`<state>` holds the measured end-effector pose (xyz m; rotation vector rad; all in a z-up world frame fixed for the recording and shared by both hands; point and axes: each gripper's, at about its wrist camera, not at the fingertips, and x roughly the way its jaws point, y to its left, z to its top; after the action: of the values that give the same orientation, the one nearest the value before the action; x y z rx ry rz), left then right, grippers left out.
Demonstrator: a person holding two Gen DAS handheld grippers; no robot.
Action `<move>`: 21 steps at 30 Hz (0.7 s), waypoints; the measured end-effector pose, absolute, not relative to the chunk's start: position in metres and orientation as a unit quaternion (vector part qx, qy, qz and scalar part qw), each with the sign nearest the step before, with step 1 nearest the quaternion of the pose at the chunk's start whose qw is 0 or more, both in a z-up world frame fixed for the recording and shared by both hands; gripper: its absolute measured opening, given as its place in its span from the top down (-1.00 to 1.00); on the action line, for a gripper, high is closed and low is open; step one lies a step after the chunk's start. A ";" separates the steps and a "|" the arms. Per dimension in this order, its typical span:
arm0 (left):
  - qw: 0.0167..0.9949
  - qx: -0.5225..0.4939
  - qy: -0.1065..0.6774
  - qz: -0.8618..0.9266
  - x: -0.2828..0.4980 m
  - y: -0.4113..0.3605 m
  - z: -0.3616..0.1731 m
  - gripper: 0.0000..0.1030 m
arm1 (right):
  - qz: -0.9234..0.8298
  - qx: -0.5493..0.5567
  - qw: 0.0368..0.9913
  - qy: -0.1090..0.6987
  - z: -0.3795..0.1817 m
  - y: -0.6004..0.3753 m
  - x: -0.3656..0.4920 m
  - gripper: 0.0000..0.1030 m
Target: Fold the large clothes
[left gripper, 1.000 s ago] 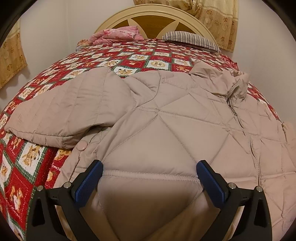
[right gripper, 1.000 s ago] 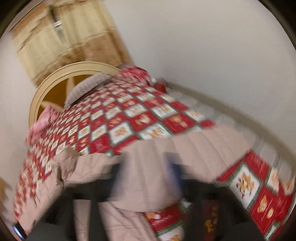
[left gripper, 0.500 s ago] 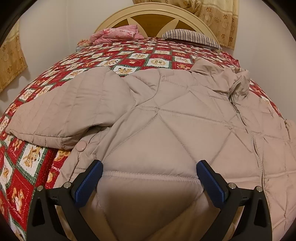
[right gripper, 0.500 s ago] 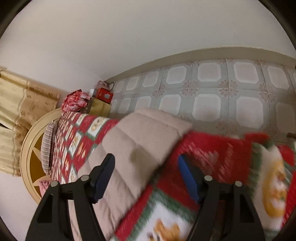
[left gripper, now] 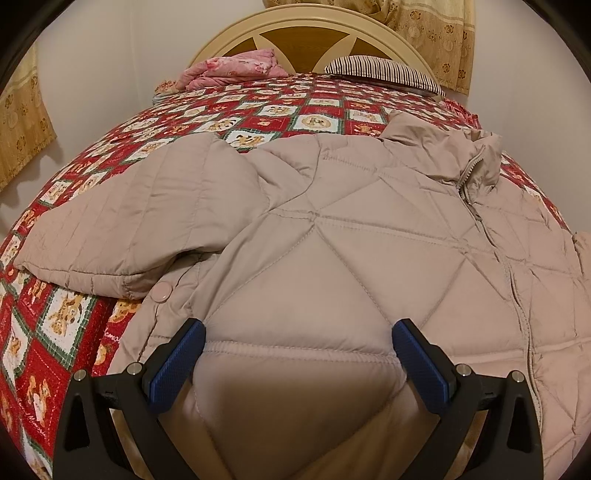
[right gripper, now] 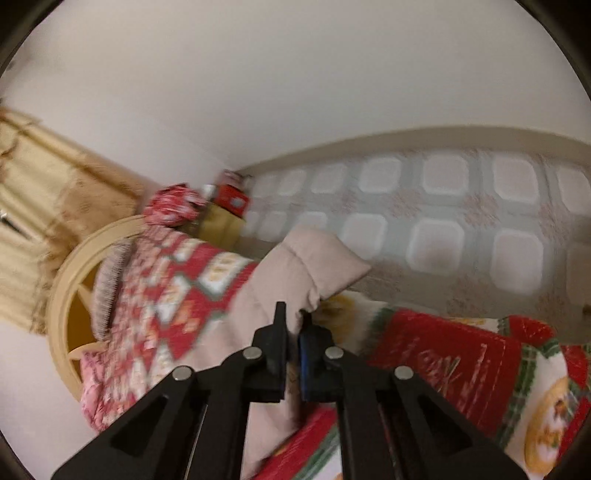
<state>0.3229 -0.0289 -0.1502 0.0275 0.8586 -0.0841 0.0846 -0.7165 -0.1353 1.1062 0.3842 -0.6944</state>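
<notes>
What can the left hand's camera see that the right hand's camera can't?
Only the left wrist view shows the jacket's body spread flat, its zipper, its collar and a snap button, with the left gripper open over the hem. Only the right wrist view shows the tiled floor, a red box and the right gripper, whose jaws have just closed on the sleeve near its cuff. Both show the red patchwork quilt, the headboard, the striped pillow and curtains.
</notes>
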 end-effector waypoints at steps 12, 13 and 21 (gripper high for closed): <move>0.911 -0.010 0.408 -0.052 0.319 -0.022 -0.147 -0.97 | -0.186 0.311 0.910 0.203 0.010 -0.542 0.153 0.84; 0.913 -0.018 0.404 -0.056 0.318 -0.019 -0.145 -0.97 | -0.174 0.297 0.916 0.206 0.014 -0.524 0.159 0.84; 0.934 -0.092 0.340 -0.067 0.305 0.010 -0.123 -0.97 | -0.011 0.244 0.931 0.271 0.008 -0.363 0.242 0.84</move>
<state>0.3048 0.0096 -0.1229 -0.1873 0.6946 -0.1372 0.2421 -0.3625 0.0084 0.5003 0.5556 -0.0229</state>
